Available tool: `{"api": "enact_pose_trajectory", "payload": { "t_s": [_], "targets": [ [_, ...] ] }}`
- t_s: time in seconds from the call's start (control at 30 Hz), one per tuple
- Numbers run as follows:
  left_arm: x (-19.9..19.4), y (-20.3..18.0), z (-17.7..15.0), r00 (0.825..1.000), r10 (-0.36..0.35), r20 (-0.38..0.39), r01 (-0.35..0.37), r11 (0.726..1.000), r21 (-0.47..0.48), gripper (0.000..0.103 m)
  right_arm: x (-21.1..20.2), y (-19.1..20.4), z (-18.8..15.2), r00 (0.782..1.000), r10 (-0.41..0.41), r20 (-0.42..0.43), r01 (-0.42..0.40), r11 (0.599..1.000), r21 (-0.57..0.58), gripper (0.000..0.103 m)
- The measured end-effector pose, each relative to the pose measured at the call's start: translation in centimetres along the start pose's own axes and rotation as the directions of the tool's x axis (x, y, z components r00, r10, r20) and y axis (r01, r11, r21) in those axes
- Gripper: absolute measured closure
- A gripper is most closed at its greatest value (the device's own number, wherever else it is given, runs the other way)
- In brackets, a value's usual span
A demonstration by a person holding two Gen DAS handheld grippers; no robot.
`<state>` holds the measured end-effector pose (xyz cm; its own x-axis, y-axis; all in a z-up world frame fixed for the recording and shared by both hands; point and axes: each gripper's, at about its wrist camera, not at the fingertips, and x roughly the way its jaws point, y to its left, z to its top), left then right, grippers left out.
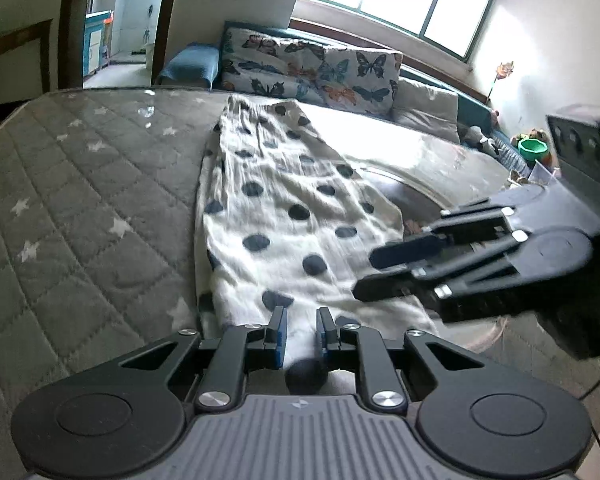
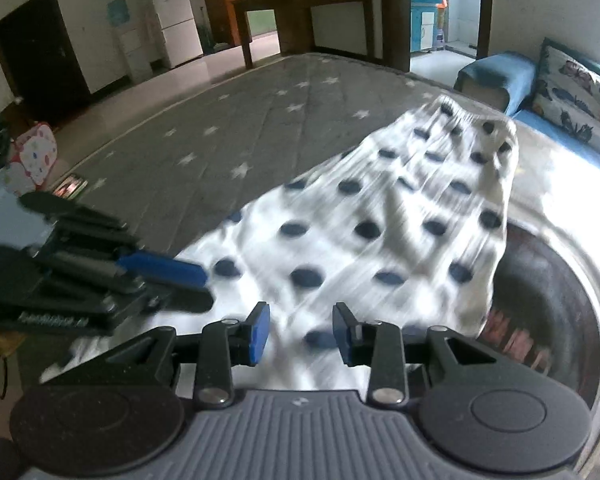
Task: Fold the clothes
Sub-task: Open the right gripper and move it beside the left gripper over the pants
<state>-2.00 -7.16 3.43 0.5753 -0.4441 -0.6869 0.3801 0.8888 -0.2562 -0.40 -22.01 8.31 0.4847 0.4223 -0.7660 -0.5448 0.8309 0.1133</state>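
A white garment with dark polka dots (image 1: 284, 200) (image 2: 380, 220) lies stretched out lengthwise on a grey quilted mattress with white stars (image 1: 80, 184) (image 2: 240, 120). My left gripper (image 1: 302, 330) (image 2: 208, 288) hovers at the garment's near end. Its blue pads stand a narrow gap apart, white cloth shows through the gap, and the pads do not pinch it. My right gripper (image 2: 302, 328) (image 1: 365, 275) is at the garment's near right edge. Its jaws are widening, with cloth lying below them and nothing pressed between the pads. The right wrist view is motion-blurred.
A round dark glossy surface (image 2: 540, 280) (image 1: 420, 188) borders the garment's right side. Butterfly-print pillows (image 1: 312, 68) (image 2: 572, 96) and a blue cushion (image 1: 192, 64) lie beyond the mattress. A green bowl (image 1: 534, 148) sits far right. A wooden table (image 2: 300, 8) and a white fridge (image 2: 176, 12) stand behind.
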Motion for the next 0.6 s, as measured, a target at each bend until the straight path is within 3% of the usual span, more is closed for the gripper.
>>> {"api": "enact_pose_trajectory", "payload": {
  "t_s": [0.3, 0.47, 0.6],
  "targets": [
    [-0.3, 0.0, -0.7, 1.000, 0.016, 0.002, -0.016, 1.000, 0.000, 0.085, -0.9, 2.0, -2.9, 0.999, -0.032, 0.001, 0.032, 0.999, -0.015, 0.066],
    [-2.2, -0.9, -0.9, 0.999, 0.004, 0.037, -0.005, 1.000, 0.018, 0.085, -2.8, 3.8, -3.9, 0.999, -0.008, 0.046, 0.009, 0.999, -0.039, 0.066],
    [-2.3, -1.5, -1.9, 1.000, 0.000, 0.020, -0.001, 0.999, 0.036, 0.085, -2.8, 5.5, -5.2, 0.999, -0.009, 0.041, 0.012, 0.997, -0.080, 0.066]
  ]
}}
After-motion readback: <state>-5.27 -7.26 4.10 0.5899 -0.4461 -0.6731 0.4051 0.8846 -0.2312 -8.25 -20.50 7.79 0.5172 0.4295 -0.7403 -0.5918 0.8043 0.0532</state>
